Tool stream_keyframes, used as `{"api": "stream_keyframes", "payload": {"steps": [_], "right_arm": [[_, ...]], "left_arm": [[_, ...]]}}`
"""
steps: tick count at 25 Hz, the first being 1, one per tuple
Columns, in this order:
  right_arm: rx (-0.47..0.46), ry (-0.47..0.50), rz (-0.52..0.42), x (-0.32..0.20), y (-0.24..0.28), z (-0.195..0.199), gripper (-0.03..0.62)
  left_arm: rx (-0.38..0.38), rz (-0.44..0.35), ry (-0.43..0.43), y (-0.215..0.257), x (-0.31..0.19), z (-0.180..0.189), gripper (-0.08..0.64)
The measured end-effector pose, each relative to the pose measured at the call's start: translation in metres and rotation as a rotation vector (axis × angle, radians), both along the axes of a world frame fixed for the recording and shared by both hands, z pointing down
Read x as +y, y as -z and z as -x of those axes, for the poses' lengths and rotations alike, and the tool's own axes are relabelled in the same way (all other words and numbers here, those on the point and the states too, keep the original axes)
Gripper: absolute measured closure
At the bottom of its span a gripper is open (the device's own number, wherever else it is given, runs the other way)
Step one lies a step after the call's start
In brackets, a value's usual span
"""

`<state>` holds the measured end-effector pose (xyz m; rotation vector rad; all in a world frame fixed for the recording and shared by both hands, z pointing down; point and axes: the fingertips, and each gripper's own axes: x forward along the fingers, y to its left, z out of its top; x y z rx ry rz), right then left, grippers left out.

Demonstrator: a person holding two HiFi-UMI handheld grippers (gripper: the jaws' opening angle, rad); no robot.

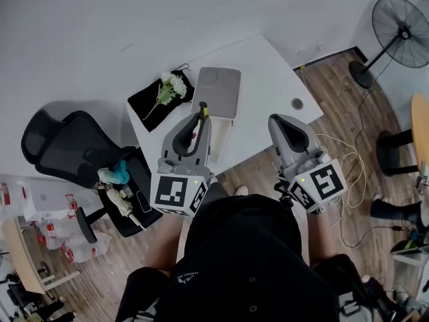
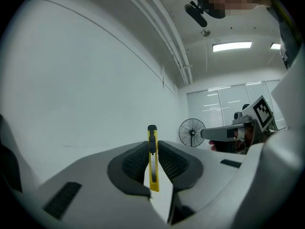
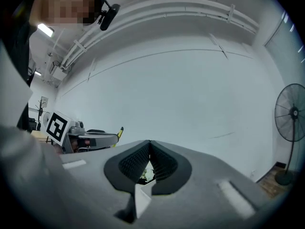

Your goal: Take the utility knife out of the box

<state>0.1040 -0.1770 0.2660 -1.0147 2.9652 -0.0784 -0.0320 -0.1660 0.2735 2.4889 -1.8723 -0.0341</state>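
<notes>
At the far left an office chair [image 1: 67, 146] stands close against the table [image 1: 268, 92]. A black cloth [image 1: 151, 102] carrying flowers [image 1: 171, 87] lies on the left part of the table top. The left gripper [image 1: 198, 121] is clamped on the utility knife [image 2: 153, 171]. Its ribbed pads press the knife's two flat sides at mid-body, and the knife stands upright with its black end above the jaw tips. In the head view the knife's yellow end shows just in front of the box [image 1: 221, 92], raised clear of it, so the extraction is judged essentially complete. The knife is judged light, stiff and smooth-sided, and a mid-body hold across the flats resists twisting. Whether the blade is extended cannot be told, so treat both ends as sharp. The right gripper [image 3: 150, 149] has its jaw tips together with nothing between them, and it hangs off the table's near edge, well apart from the left. The bare table top right of the box offers set-down room. Beyond the right edge lie loose cable [image 1: 348, 166] and a fan [image 1: 402, 32].
</notes>
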Motion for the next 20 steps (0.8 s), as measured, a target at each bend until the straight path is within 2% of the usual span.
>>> {"api": "stream_keyframes", "payload": {"steps": [10,15,20], "right_arm": [[-0.015,0.025,-0.059,-0.006,0.035,0.001,0.588],[-0.026,0.037,-0.098,-0.005,0.048,-0.001,0.588],[-0.024,0.059,-0.097,-0.006,0.044,0.005,0.588]], "left_arm": [[-0.030,-0.070,-0.001,0.036,-0.003,0.003,0.500],[-0.035,-0.077,-0.004,0.040,0.000,-0.002,0.500],[-0.032,-0.065,-0.001,0.030,0.000,-0.002,0.500]]}}
